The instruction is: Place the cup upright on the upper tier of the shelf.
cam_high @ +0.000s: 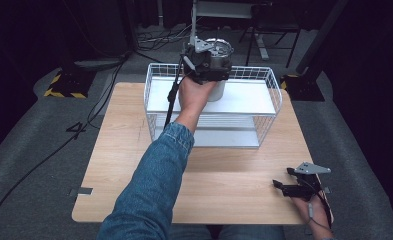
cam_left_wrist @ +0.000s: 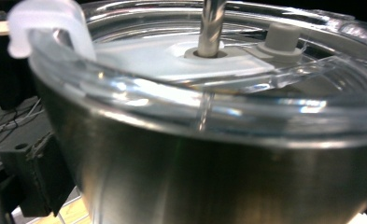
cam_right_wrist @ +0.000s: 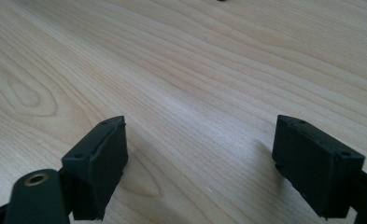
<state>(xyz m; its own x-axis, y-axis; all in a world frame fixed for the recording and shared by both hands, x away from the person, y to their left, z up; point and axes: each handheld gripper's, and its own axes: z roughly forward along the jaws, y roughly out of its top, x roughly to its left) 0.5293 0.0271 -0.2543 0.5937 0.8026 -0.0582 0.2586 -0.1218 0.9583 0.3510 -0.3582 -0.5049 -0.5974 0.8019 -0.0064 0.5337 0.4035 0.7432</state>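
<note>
A stainless steel tumbler (cam_high: pixel 218 89) with a clear lid and a metal straw stands at the back of the white wire rack's top shelf (cam_high: pixel 249 98). My left gripper (cam_high: pixel 208 64) is shut on its upper body, just under the lid. In the left gripper view the tumbler (cam_left_wrist: pixel 218 168) is very close, with one black pad (cam_left_wrist: pixel 38 179) pressed at its left side and the straw (cam_left_wrist: pixel 211 25) rising through the lid. My right gripper (cam_high: pixel 283 188) rests low over the wooden table (cam_high: pixel 134 165) near the front right corner. Its jaws stand open with only bare wood (cam_right_wrist: pixel 195 70) between them (cam_right_wrist: pixel 200 163).
The two-level wire rack (cam_high: pixel 153 95) sits on the far half of the table; its lower shelf (cam_high: pixel 224 135) is bare. The person's denim sleeve (cam_high: pixel 154 185) crosses the table's middle. Cables and stand legs lie on the grey floor beyond.
</note>
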